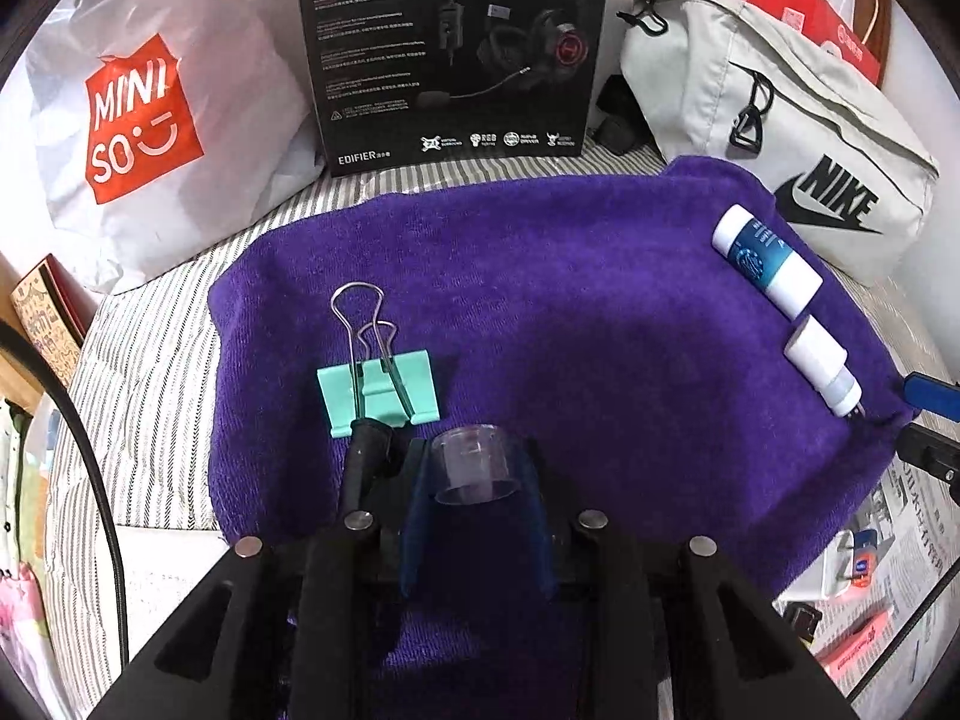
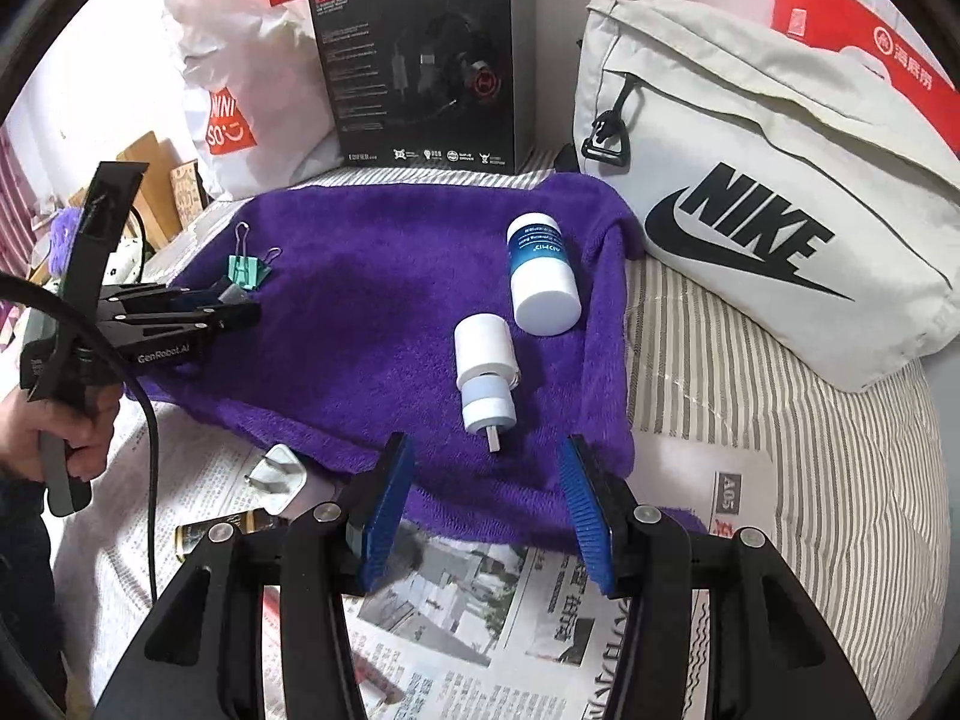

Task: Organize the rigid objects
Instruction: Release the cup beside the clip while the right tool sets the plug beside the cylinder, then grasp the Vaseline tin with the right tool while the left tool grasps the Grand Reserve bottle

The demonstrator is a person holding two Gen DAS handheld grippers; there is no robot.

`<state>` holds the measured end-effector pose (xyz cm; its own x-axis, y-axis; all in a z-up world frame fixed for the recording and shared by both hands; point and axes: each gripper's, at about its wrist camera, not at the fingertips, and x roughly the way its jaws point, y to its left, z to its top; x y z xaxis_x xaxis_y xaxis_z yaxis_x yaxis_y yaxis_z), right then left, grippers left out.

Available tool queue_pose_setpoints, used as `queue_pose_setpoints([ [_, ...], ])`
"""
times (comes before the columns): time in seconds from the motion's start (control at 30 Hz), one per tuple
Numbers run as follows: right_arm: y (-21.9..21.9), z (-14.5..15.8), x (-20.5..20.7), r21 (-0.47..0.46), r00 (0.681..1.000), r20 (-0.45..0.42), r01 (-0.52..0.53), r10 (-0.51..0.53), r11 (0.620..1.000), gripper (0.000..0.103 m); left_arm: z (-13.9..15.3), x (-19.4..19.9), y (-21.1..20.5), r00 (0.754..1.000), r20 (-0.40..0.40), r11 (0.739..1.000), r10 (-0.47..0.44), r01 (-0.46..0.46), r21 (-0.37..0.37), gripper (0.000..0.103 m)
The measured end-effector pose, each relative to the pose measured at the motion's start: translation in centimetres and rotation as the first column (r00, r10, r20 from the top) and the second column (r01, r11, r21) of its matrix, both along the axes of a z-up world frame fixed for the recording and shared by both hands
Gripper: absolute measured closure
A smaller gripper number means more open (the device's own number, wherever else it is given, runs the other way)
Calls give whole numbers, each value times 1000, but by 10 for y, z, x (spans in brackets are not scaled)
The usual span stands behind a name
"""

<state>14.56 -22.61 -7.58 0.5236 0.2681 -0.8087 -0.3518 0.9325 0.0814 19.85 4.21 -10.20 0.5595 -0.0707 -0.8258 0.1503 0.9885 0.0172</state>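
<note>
A purple towel [image 1: 540,300] lies on the striped bed. My left gripper [image 1: 474,468] is shut on a clear plastic cap [image 1: 474,465] and holds it low over the towel's near-left part, beside a mint green binder clip [image 1: 378,390]. A white bottle with a blue label [image 1: 765,261] and a small white dropper bottle [image 1: 822,363] lie at the towel's right edge. My right gripper [image 2: 486,510] is open and empty, just in front of the dropper bottle [image 2: 485,375]; the labelled bottle [image 2: 540,276] lies beyond. The left gripper [image 2: 234,309] and the clip [image 2: 246,270] show at the left.
A black headset box [image 1: 450,48], a white Miniso bag [image 1: 138,120] and a white Nike pouch [image 2: 768,204] stand along the back. Newspaper [image 2: 480,630] covers the near bed, with a white plug adapter [image 2: 279,477] and a small dark bottle [image 2: 234,528] on it.
</note>
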Motion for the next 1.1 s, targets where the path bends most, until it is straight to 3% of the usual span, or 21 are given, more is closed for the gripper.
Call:
queue_pose_setpoints([
  [0.17, -1, 3, -10, -5, 1000, 5, 7, -7, 1000, 53, 1, -5, -2, 1000, -22, 1000, -7, 8, 8, 64],
  [0.37, -6, 10, -32, 10, 1000, 16, 22, -22, 1000, 53, 5, -18, -4, 999, -50, 1000, -9, 8, -4, 63],
  [0.5, -4, 11, -52, 12, 1000, 19, 10, -10, 1000, 53, 19, -37, -6, 999, -27, 1000, -24, 25, 3, 63],
  [0.77, 24, -7, -73, 0, 995, 1, -96, 96, 995, 53, 40, -82, -5, 1000, 25, 1000, -11, 11, -20, 63],
  [1.1, 42, -31, -62, -95, 987, 14, -157, 159, 983, 53, 39, -128, -5, 999, 30, 997, -10, 12, -79, 63],
])
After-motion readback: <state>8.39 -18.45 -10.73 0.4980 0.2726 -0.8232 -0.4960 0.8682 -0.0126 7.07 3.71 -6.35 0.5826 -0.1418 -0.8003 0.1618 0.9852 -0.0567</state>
